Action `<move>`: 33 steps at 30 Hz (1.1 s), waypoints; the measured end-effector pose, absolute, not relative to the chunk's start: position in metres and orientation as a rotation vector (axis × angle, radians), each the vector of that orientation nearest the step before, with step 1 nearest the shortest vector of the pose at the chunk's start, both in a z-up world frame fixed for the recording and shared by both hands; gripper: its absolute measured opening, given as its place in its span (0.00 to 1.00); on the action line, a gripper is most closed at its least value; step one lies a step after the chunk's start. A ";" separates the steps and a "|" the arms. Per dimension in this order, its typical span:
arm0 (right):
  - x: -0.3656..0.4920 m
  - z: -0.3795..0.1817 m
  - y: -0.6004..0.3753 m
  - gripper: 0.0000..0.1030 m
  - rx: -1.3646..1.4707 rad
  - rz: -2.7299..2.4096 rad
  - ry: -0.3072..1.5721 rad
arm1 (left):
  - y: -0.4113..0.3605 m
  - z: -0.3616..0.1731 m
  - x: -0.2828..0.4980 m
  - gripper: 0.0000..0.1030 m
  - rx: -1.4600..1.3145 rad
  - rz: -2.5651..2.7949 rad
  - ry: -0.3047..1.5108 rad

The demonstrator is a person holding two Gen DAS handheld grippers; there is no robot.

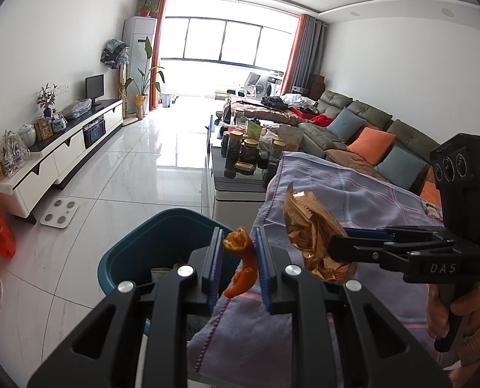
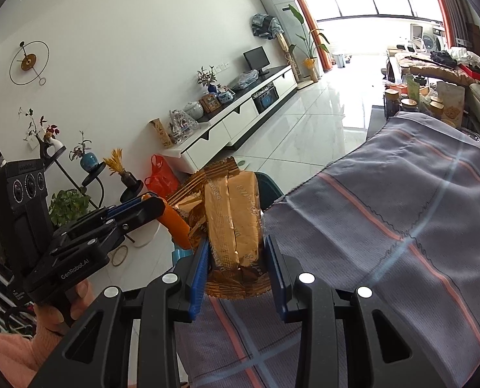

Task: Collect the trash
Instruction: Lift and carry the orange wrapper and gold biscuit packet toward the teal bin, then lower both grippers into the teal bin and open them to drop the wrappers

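A: Biggest first?
B: Striped grey cloth [image 2: 401,226] draped over the table, pink and dark lines across it. Beside its near edge, on the floor, a teal bin [image 1: 133,252], with pale scraps just visible inside from the left wrist view.

A: And from the right wrist view?
B: Only a sliver of the bin's teal rim [image 2: 272,190] behind the wrapper.

A: Next down?
B: Gold wrapper [image 2: 233,226], crinkled foil, clamped between the blue pads of the right gripper [image 2: 236,268]. Held up above the cloth edge, next to the bin. Printed lettering along its folds, too creased to read whole.

A: Smallest?
B: Orange peel [image 1: 241,262], curled, pinched between the blue pads of the left gripper [image 1: 240,265]. Held over the gap where bin rim meets cloth.

A: Any readable writing?
B: "DAS" on the right gripper body, seen from the left wrist. "GenRobot.AI" on the left gripper body, seen from the right wrist.

A: Anything unique to one view?
B: Left wrist only: white scale [image 1: 59,213] on the floor tiles, sofa cushions [image 1: 371,145] in orange and blue. Right wrist only: round wall clock [image 2: 29,61], plant stands [image 2: 87,174] with vases. Red plastic bag [image 2: 160,174] in both.
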State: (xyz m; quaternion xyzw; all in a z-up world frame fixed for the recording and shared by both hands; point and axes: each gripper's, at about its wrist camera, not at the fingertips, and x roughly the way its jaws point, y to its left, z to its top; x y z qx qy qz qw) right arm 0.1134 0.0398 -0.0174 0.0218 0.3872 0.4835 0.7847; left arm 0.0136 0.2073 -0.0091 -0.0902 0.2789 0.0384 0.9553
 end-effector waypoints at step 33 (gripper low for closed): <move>0.120 -0.022 0.086 0.33 -0.005 1.070 0.865 | 0.236 -0.023 0.031 0.20 -0.216 0.151 0.583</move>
